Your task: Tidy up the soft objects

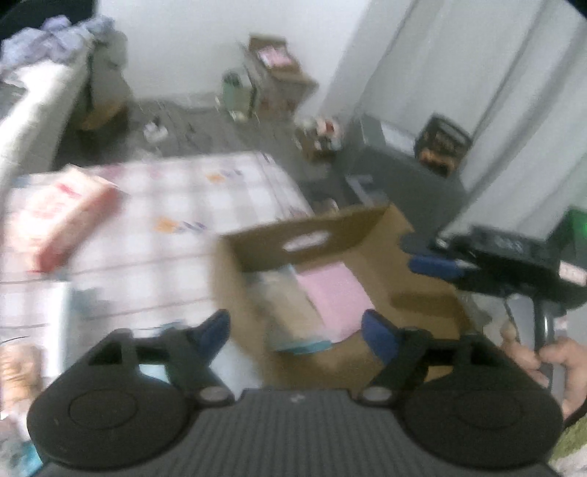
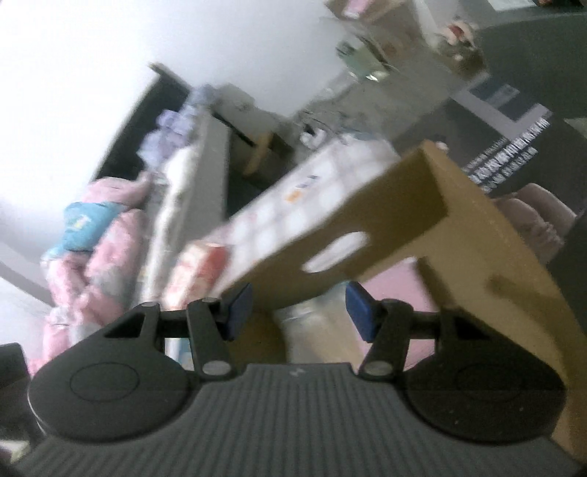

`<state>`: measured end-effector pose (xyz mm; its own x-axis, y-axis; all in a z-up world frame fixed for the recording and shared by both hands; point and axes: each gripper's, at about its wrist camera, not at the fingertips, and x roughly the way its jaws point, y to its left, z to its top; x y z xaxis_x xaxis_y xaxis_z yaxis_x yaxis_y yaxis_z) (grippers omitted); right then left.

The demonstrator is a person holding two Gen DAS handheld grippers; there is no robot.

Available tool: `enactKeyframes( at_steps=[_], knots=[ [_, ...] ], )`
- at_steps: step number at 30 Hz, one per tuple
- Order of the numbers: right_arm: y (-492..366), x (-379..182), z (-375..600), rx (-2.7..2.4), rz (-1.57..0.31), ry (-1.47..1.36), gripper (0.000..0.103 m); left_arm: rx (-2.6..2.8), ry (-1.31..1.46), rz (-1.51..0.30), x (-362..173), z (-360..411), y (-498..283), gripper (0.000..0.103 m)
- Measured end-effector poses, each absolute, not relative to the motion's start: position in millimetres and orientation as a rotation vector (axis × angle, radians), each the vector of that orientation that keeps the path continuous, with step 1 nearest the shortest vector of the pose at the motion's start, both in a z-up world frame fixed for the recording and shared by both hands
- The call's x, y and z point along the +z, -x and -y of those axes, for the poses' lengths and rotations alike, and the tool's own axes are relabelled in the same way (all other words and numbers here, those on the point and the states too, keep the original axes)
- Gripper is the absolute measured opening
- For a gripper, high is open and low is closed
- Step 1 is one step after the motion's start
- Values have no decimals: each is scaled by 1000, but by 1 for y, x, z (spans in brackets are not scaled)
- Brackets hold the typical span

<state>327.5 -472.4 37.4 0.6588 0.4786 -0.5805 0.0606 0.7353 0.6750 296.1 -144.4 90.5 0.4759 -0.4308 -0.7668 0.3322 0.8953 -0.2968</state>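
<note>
One cardboard box (image 1: 367, 235), two grippers

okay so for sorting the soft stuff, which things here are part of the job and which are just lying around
Part of the job:
cardboard box
pink soft pack inside it
pale pack beside that
red and white pack on the checked cloth

Lying around:
crumpled clothes
green bottle
dark carton

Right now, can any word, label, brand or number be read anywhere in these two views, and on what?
No text can be read.
Red and white packet on the checked cloth: print too blurred.
Dark box by the wall: markings too blurred.
Dark panel with white rows: too small and blurred.
</note>
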Motion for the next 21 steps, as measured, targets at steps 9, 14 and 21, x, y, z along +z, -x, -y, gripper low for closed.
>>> enactKeyframes(
  at_steps=[9,14,21],
  knots=[
    [-236,94,403,464,-758,-671,57,-321,111,-761,129,8,-198,91],
    [-214,100,343,562,-796,-622,57,-269,149,-728,118,-45,-160,92],
    [-212,92,255,658,-880,-543,57,-193,179,-719,88,-96,-128,92]
  ],
)
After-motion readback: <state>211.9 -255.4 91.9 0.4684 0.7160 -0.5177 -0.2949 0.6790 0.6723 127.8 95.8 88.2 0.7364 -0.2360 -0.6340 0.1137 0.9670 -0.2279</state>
